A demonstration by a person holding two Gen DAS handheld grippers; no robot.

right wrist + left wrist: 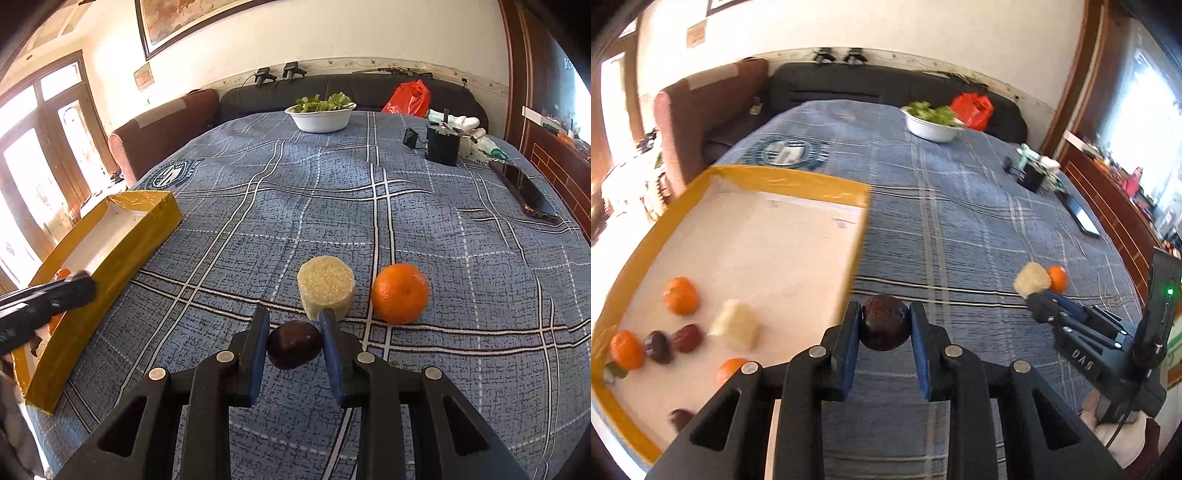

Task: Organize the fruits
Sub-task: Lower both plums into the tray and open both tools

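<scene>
My path toward the yellow tray [122, 254] crosses bare blue cloth [229, 258]; ahead of my right gripper [295, 325], a pale block [325, 291] and orange [400, 293] crowd close.
</scene>
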